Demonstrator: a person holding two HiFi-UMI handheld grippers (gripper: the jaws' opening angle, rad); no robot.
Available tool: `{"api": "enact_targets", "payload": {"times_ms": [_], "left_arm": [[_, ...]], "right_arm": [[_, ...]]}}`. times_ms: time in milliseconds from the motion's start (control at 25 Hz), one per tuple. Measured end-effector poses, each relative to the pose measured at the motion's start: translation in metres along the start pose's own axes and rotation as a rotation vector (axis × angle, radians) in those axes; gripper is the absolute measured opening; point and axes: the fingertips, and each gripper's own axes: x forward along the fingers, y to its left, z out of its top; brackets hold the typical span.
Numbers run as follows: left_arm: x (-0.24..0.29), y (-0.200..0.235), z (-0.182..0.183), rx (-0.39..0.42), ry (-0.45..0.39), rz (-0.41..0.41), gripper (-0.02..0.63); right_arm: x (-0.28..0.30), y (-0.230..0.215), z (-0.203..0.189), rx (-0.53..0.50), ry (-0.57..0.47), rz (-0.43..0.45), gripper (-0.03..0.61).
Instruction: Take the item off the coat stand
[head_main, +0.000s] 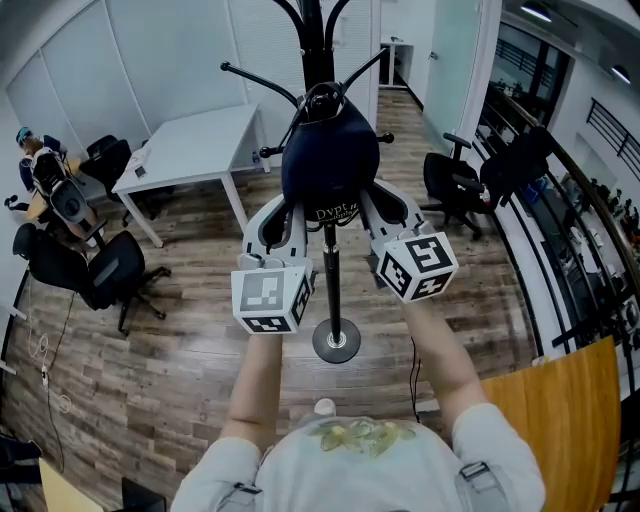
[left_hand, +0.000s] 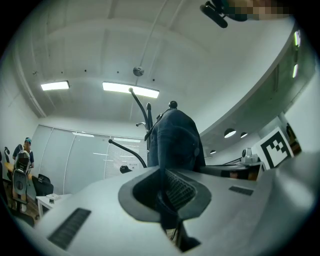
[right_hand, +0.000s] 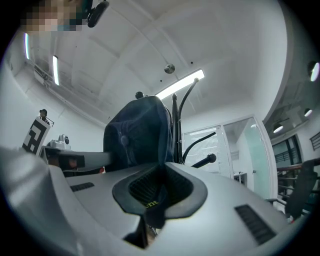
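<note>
- Left tongs (left_hand: 167, 195) and right tongs (right_hand: 156, 192) each pinch the dark cap's (head_main: 330, 160) lower edge on the coat stand (head_main: 331, 285).
- Wooden floor (head_main: 180, 380) below; white table (head_main: 195, 150) and office chairs (head_main: 100, 275) stand around.

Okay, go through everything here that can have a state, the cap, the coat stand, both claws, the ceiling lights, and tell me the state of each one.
Cap: hanging on the coat stand, its lower edge pinched from both sides.
Coat stand: standing upright.
Left claw: shut on the cap's fabric.
Right claw: shut on the cap's fabric.
Ceiling lights: on.
</note>
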Motion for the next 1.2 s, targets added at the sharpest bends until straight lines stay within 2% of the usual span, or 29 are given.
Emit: {"api": "enact_targets", "payload": {"times_ms": [680,1200], "left_arm": [[-0.03,-0.008,0.022,0.019,-0.035,0.026,0.023],[-0.05,-0.021,0.013,0.019,-0.03,0.011,0.023]], "right_arm": [[-0.021,0.023,0.019,-0.01,-0.054,0.035,0.035],[-0.044,0.032,0.008,-0.02,-0.066,0.033,0.037]]}}
